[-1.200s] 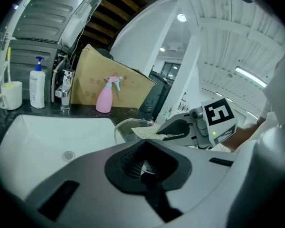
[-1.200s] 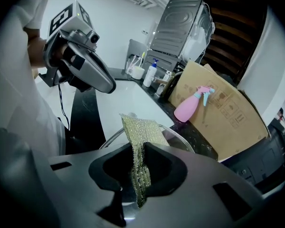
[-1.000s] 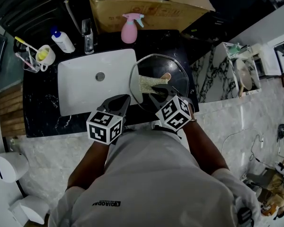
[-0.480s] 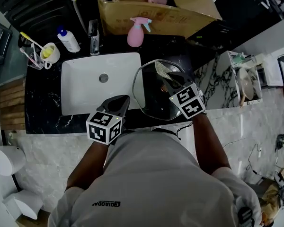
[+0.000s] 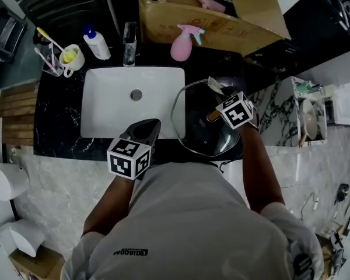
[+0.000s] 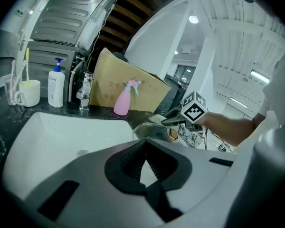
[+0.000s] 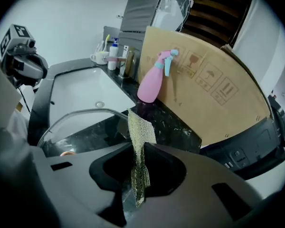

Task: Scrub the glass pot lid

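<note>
Black marble worktop (image 5: pixel 57 121) runs round one white sink (image 5: pixel 105 107), and the single glass lid (image 5: pixel 197 128) lies flat on it just right of the basin, its left rim reaching over the basin's edge.

The right gripper (image 5: pixel 217 92) is clamped on one strip of gold scouring mesh (image 7: pixel 140 127), which stands up between its jaws, held over the lid's far rim. The left gripper (image 5: pixel 148 127) hangs over the sink's near edge, its jaws together with nothing between them, apart from the lid.

By my reading the scrubbing is under way, with the mesh at the far end of a stroke. Next, the mesh wants pressing down and drawing back across the glass. Nothing steadies the lid, so it may slide.

Behind stand one tap (image 5: pixel 129 37), one pink spray bottle (image 5: pixel 182 44), one pump bottle (image 5: pixel 97 42), one cup (image 5: pixel 72 58) of toothbrushes and one cardboard box (image 5: pixel 204 22).
</note>
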Demonstrator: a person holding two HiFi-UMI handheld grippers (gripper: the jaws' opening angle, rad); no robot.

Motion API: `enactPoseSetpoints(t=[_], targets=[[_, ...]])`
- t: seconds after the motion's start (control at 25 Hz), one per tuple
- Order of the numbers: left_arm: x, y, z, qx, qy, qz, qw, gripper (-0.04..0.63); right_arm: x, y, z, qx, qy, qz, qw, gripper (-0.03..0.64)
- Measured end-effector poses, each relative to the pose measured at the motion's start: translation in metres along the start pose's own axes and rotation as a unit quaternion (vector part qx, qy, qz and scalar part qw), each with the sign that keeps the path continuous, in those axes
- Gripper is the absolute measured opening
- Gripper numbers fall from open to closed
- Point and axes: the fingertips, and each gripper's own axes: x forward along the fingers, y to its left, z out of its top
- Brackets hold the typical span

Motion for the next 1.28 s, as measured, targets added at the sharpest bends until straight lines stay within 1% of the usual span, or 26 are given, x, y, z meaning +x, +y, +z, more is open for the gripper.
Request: enactPoseSetpoints(t=[0.08,0.2,0.56,0.72,0.92,1.04,1.28], targets=[[-0.001,0.004,0.001,-0.004,-0.002,0.005,1.0000,0.012,0.008,-0.004,-0.002,-0.005,0.018,-0.002,1.000,0.090],[-0.001,0.007,0.000,-0.010,-0.003,0.009,0.9999,0.012,0.018,-0.005,-0.001,-0.001,0.030,0.001,1.000,0.091],[-0.010,0.025,0.000,-0.017,-0.002,0.023,0.9996,0.012,0.028,0.007,0.008,0.003,0.040,0.008,0.999,0.091],[-0.015,0.031,0.002,-0.012,-0.002,0.027,0.9996,0.012,0.030,0.011,0.004,0.012,0.053,0.002,0.999,0.091],[-0.022,0.034,0.001,-0.010,-0.002,0.026,0.9996,0.012,0.030,0.029,0.022,-0.014,0.044,0.015,0.999,0.091],[-0.025,0.037,-0.002,-0.012,-0.001,0.024,0.9996,0.012,0.028,0.044,0.030,-0.038,0.050,0.025,0.998,0.091],[-0.034,0.045,-0.005,-0.014,-0.005,0.026,0.9995,0.012,0.030,0.065,0.039,-0.061,0.051,0.037,0.996,0.091]])
